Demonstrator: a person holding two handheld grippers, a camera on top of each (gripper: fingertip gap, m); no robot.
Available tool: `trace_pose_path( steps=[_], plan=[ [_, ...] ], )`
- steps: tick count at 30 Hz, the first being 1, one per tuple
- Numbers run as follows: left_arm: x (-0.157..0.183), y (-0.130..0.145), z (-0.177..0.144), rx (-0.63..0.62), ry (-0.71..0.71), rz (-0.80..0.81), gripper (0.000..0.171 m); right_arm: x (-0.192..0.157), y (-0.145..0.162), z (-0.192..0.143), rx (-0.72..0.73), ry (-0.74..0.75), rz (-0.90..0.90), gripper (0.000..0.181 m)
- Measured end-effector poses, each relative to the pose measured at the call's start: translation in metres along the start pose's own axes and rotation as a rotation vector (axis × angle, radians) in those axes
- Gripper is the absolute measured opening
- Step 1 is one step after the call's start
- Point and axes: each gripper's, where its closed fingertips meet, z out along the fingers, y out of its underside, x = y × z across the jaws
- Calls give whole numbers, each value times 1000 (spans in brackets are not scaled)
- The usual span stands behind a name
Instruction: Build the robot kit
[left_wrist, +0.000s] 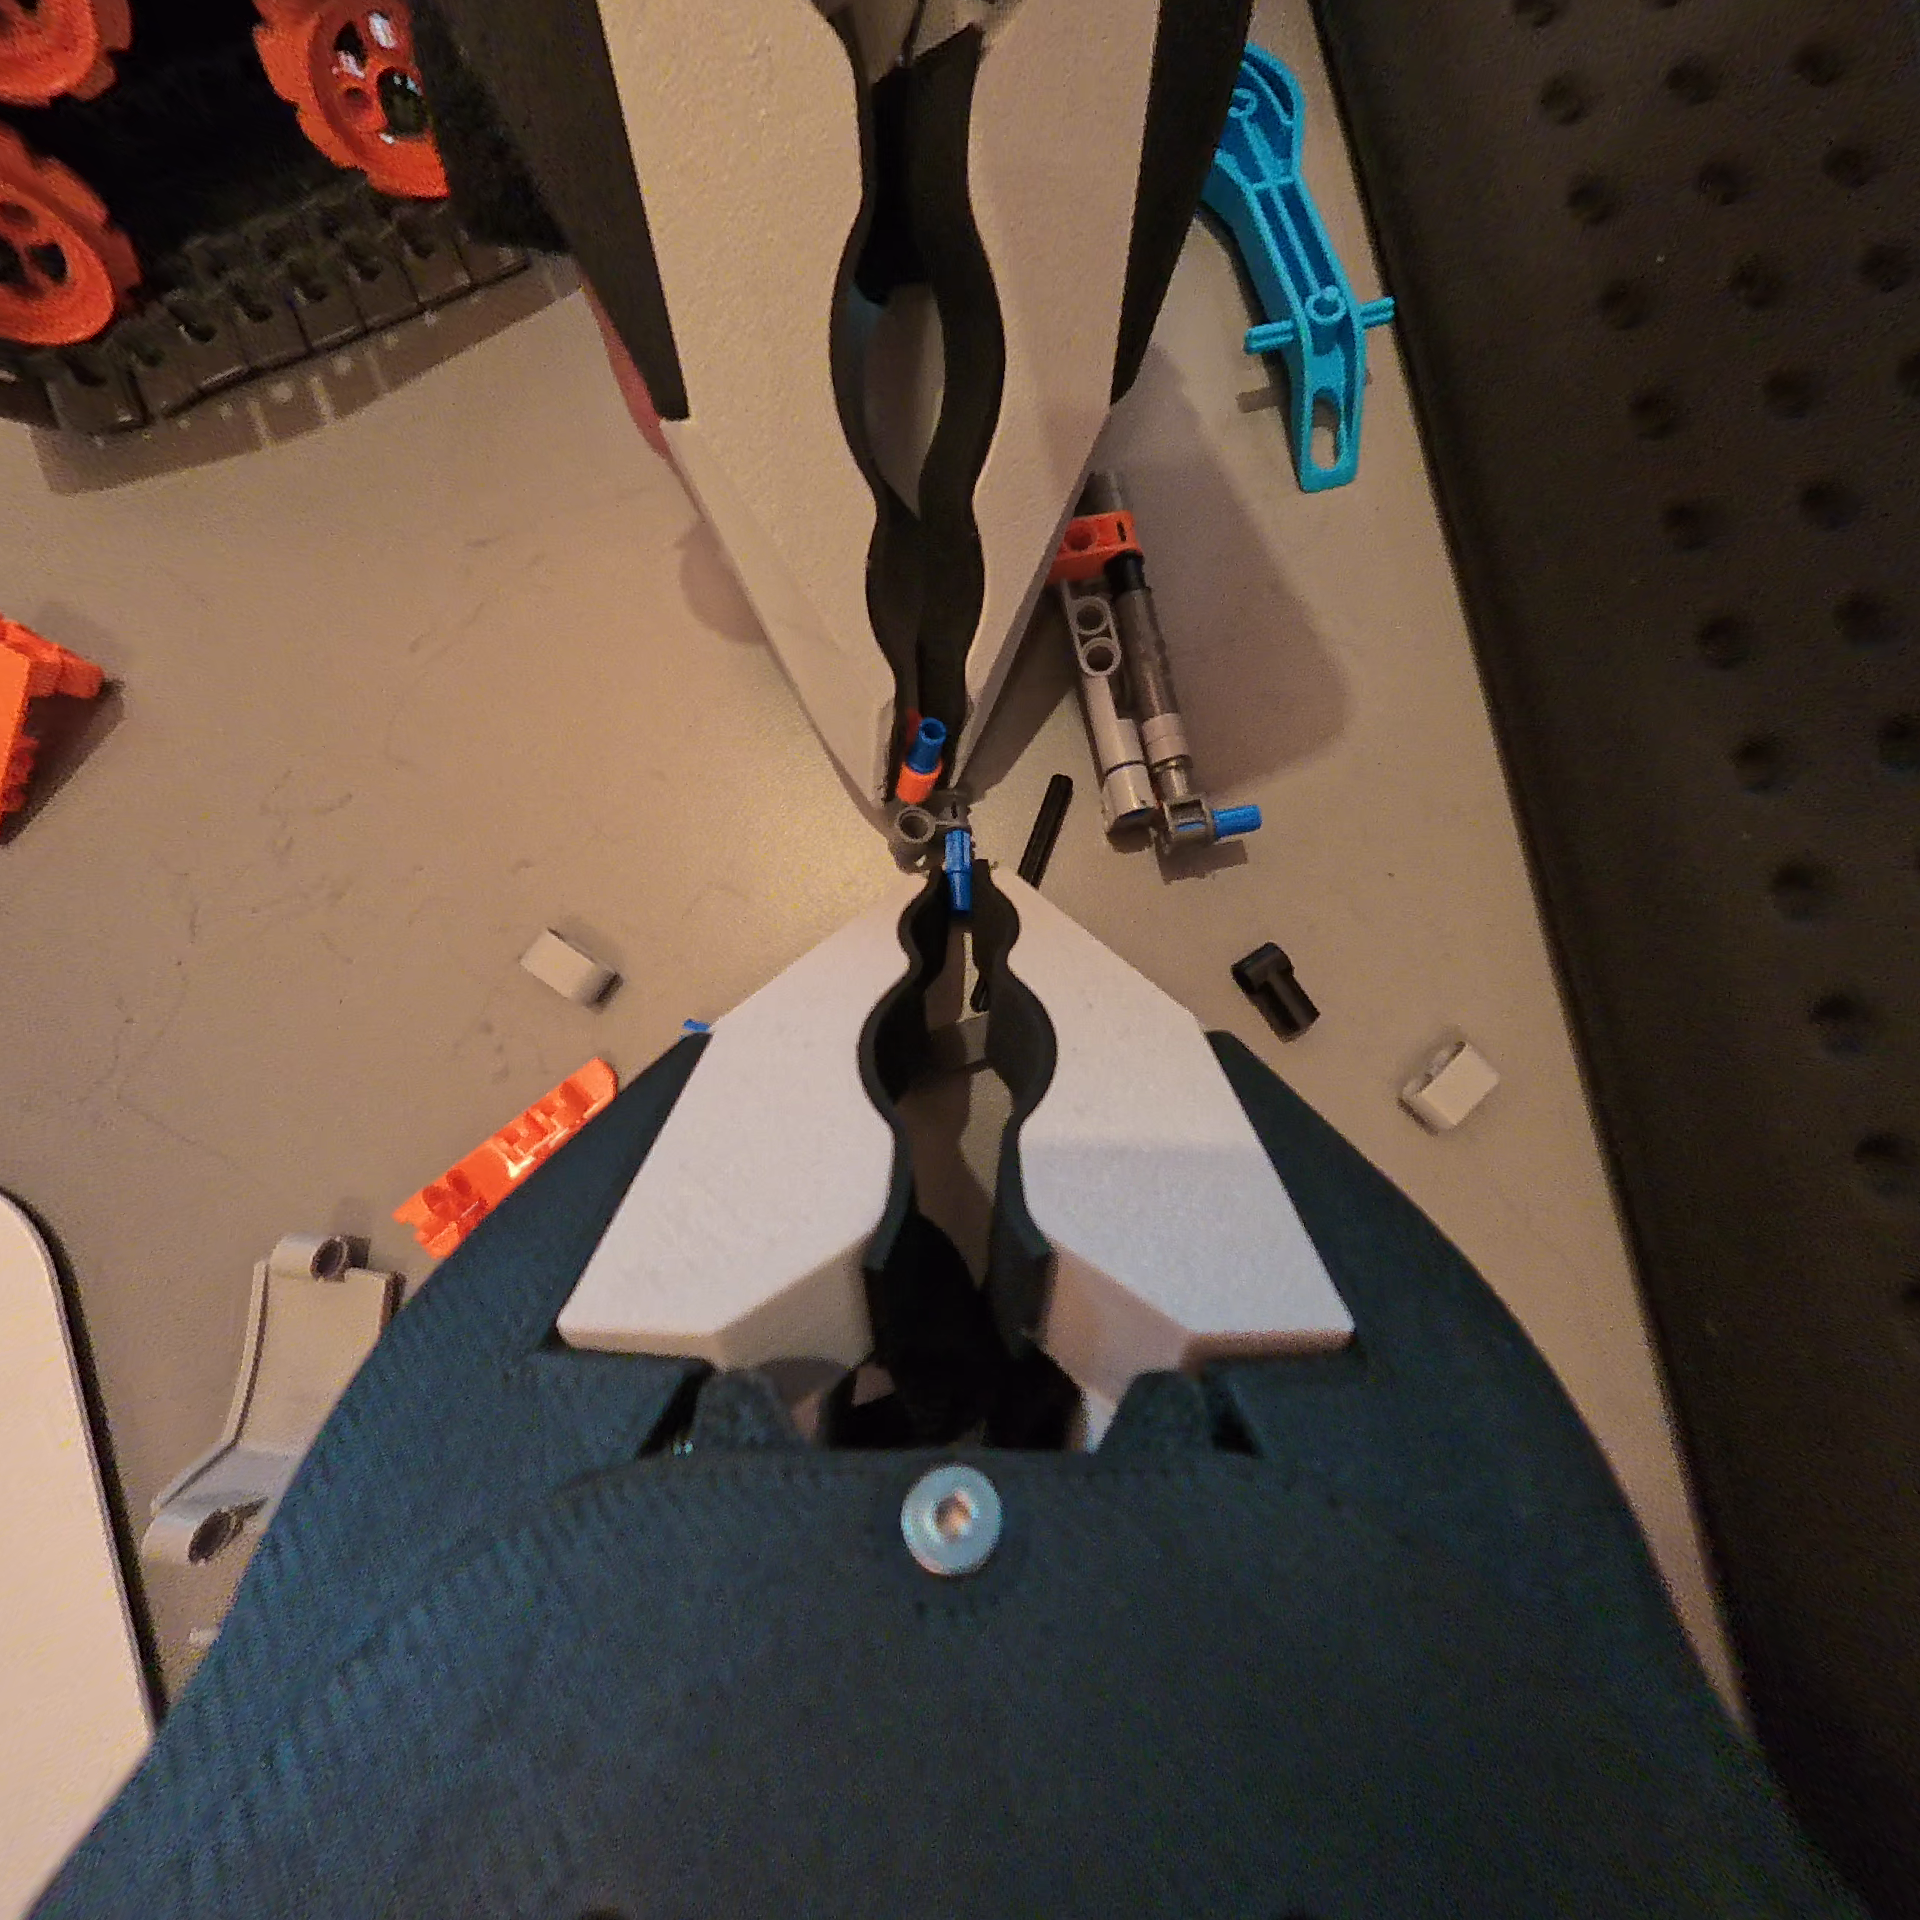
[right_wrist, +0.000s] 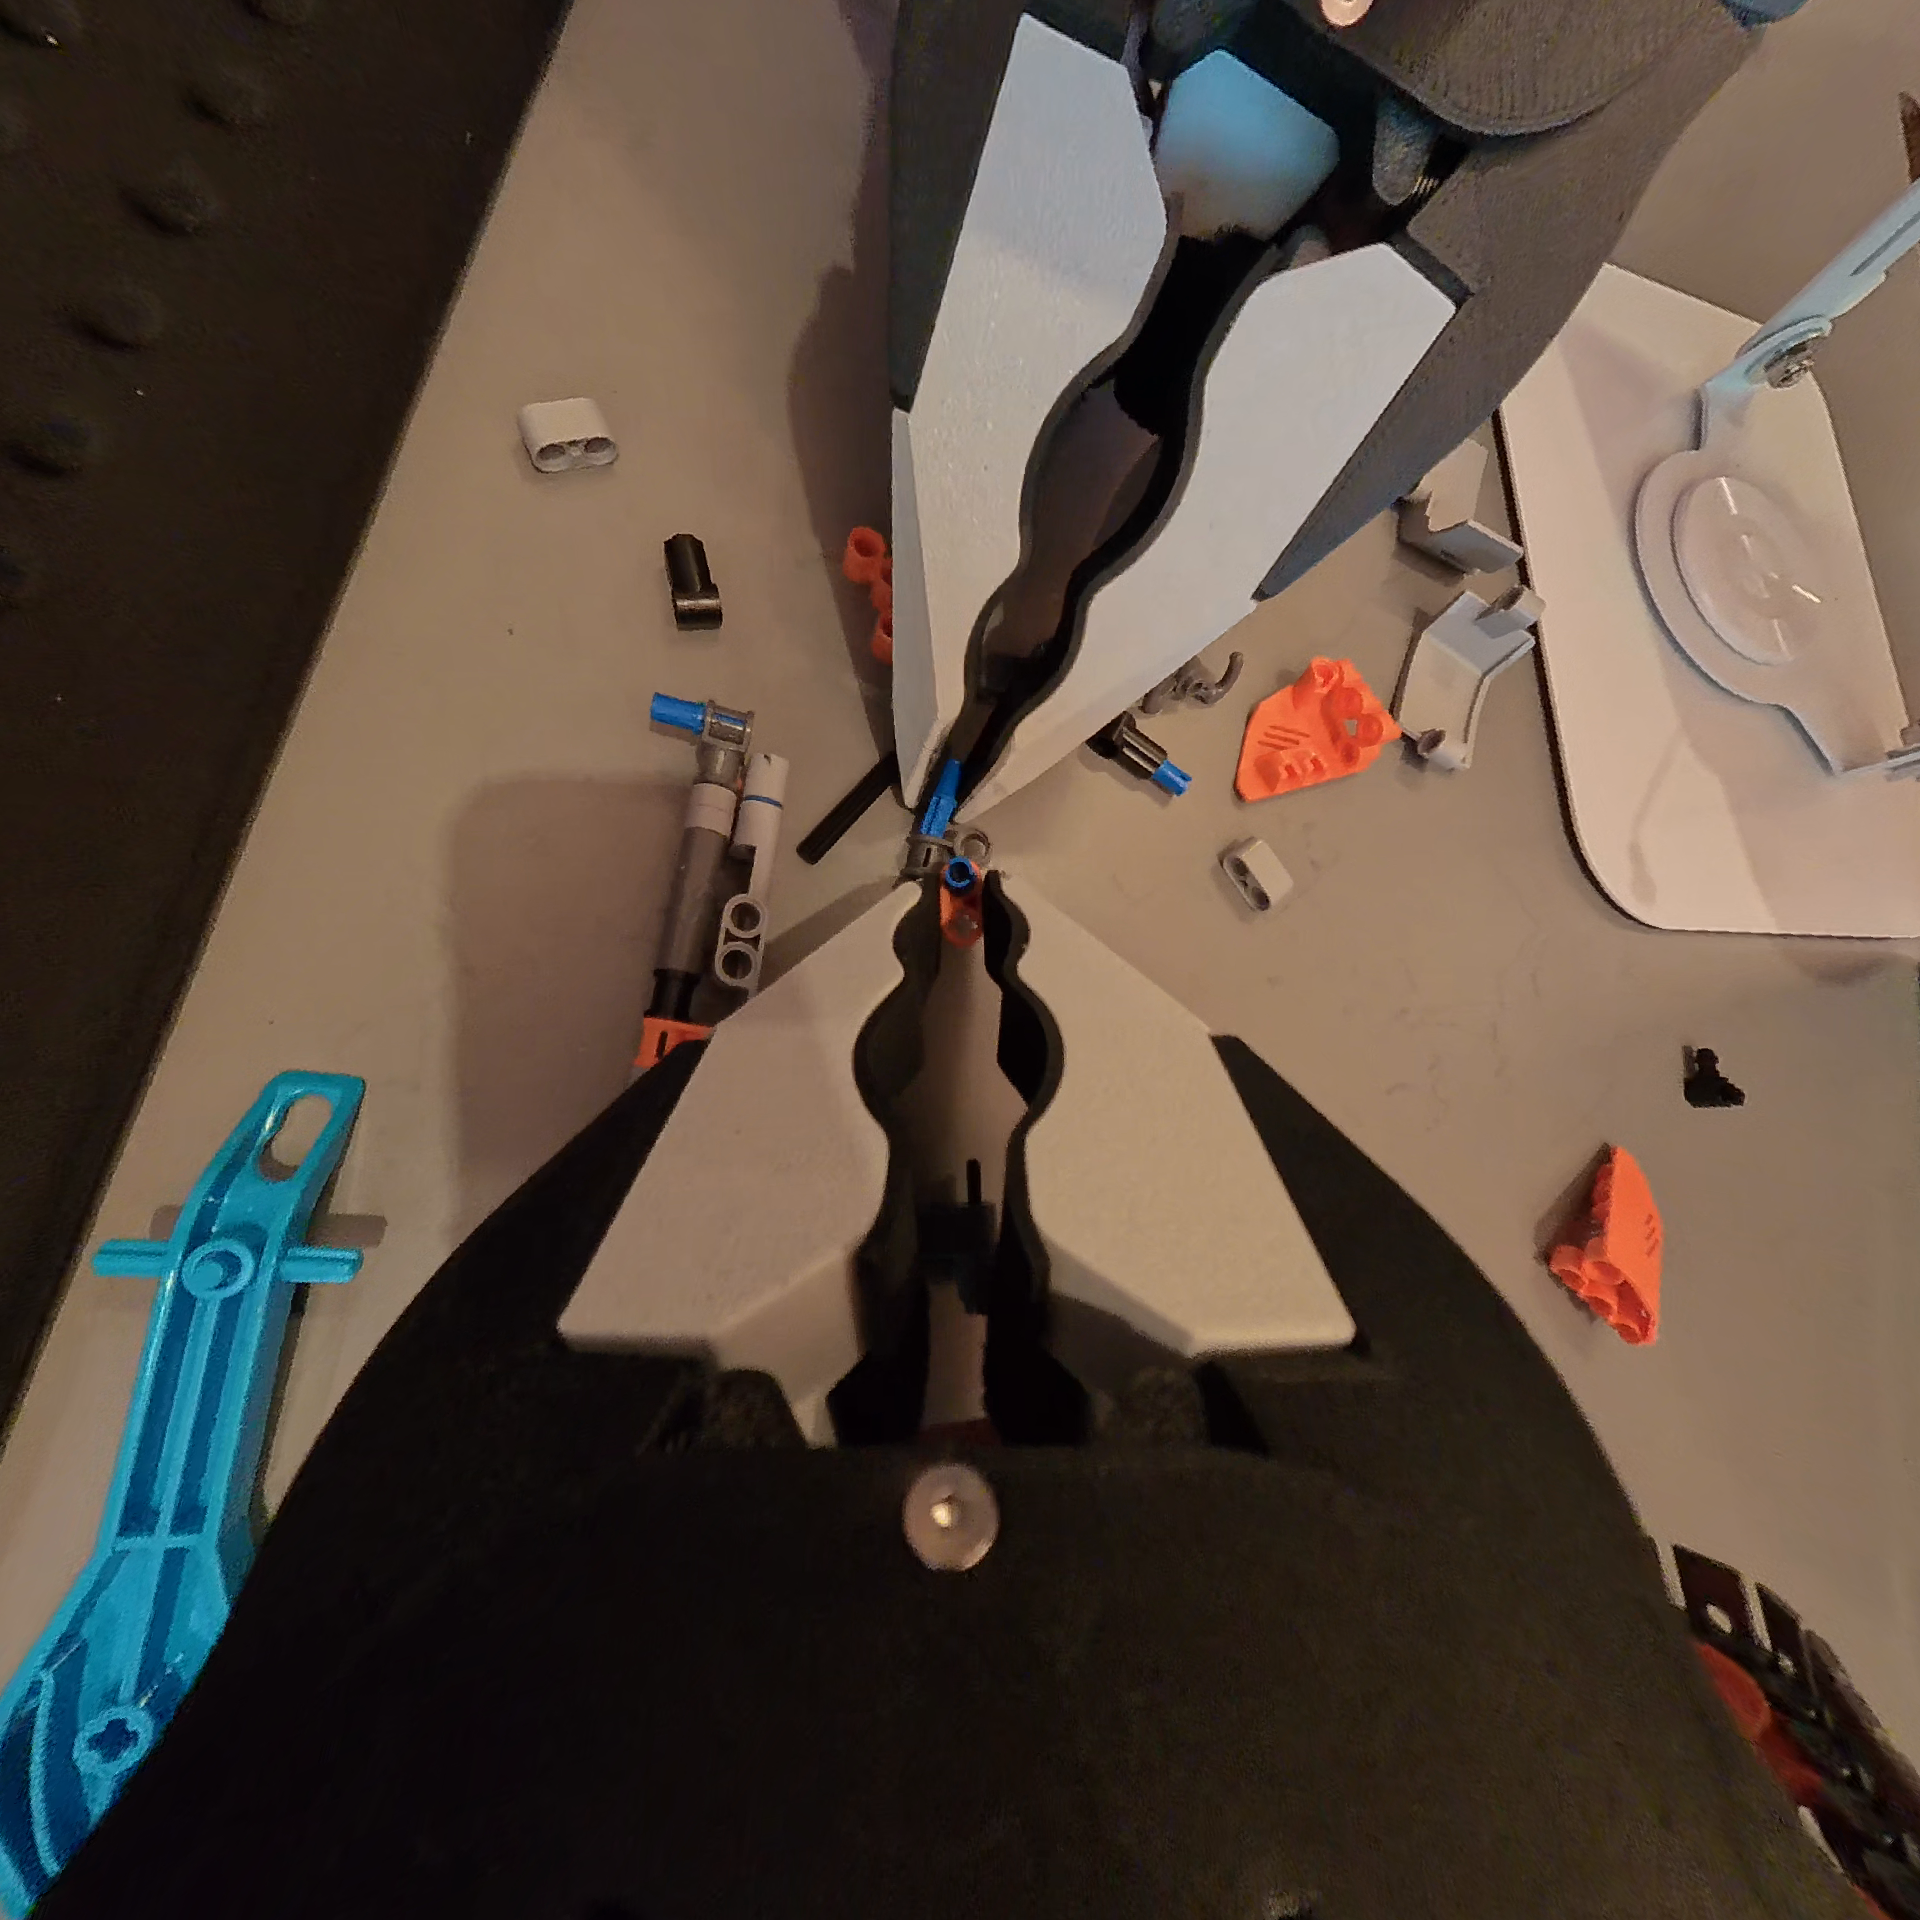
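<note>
No readable writing.
I see no text, label, brand or number near either gripper I hold.

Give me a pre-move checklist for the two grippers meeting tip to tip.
1. Left gripper shut on the small blue plastic pin: ok.
2. Right gripper shut on the small orange plastic connector: ok.
3. Blue pin seated in the small grey plastic cross connector: cannot tell.
4. Held parts lifted off the beige table: cannot tell.
5. Thin black plastic axle apart from both tips: ok.
</note>
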Motion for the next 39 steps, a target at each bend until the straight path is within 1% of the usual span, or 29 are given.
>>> trace_pose_path(
  steps=[3,6,9,15,21,25,28,34,39],
  plan=[
    [-2,0,0,-28,-38,-35,1,1,0,-1,4,19,-2,5],
    [-3,1,0,-53,-97,-20,2,2,0,-1,10,18,14,4],
    [-4,1,0,-70,-153,44,1,2,0,-1,14,13,30,4],
    [-7,1,-1,-145,-297,255,1,3,0,-1,16,12,44,4],
    [-8,0,-1,-197,-415,392,2,3,0,-1,25,7,60,4],
    [-9,-1,-1,-182,-456,419,1,4,0,-1,19,11,69,4],
    [-9,-1,-1,-164,-460,413,2,4,0,0,17,10,76,4],
    [-10,-1,-1,-99,-434,384,2,5,2,-1,14,-2,96,5],
    [-10,-2,0,-19,-396,356,2,5,2,-1,19,-20,121,5]
  ],
)
